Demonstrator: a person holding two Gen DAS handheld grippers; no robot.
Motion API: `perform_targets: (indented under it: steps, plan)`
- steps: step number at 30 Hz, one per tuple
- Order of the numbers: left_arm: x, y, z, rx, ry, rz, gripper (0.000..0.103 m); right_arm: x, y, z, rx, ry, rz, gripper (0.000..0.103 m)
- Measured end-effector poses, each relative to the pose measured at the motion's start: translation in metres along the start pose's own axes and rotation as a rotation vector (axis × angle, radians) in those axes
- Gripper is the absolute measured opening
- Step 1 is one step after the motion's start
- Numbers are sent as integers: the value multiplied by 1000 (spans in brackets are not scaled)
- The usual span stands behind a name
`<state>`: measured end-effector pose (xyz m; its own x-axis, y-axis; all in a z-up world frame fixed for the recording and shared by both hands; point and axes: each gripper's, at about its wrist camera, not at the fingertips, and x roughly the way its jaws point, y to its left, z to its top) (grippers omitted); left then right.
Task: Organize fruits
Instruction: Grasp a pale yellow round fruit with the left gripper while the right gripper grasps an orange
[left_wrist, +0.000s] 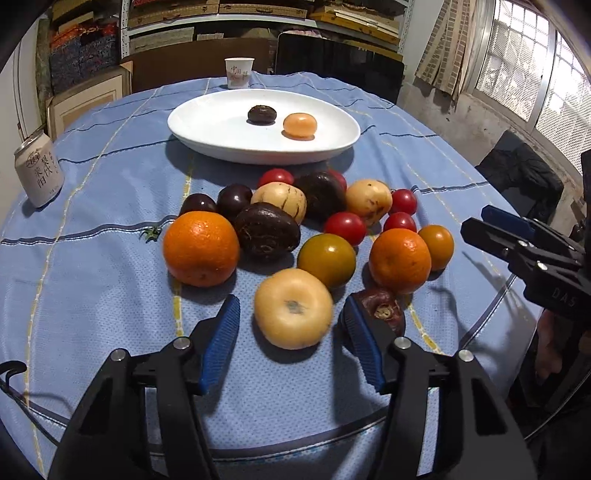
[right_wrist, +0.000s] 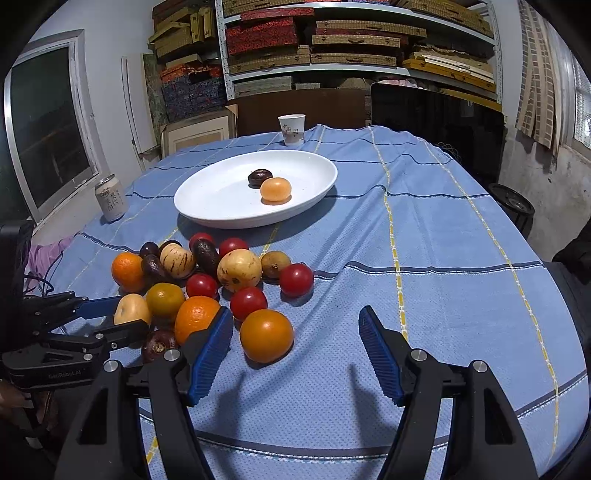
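L wrist: left hand-held gripper (left_wrist: 291, 332) wide open, straddling pale yellow fruit (left_wrist: 293, 308) near edge of pile, nothing gripped, likely lined up for pickup | white plate (left_wrist: 207, 125) far, 2 fruits on it | R wrist: right hand-held gripper (right_wrist: 295, 350) wide open, empty, orange fruit (right_wrist: 266, 335) just inside left pad | 5 red tomatoes counted, worktop (right_wrist: 443, 258) right side.
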<state>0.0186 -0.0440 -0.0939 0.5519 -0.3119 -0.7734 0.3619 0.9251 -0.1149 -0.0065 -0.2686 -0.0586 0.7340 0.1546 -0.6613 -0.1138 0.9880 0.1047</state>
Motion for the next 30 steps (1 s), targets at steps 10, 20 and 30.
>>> perform_targets:
  steps: [10, 20, 30]
  plan:
    - [1, 5, -1, -22, -23, -57, 41, -3, 0, 0, -11, -4, -14, 71]
    - [-15, 32, -6, -96, -93, -19, 41, -7, 29, -5, -127, 17, 101, 69]
    - [-14, 30, -10, -83, -93, -13, 41, 18, 70, -5, -235, 80, 145, 60]
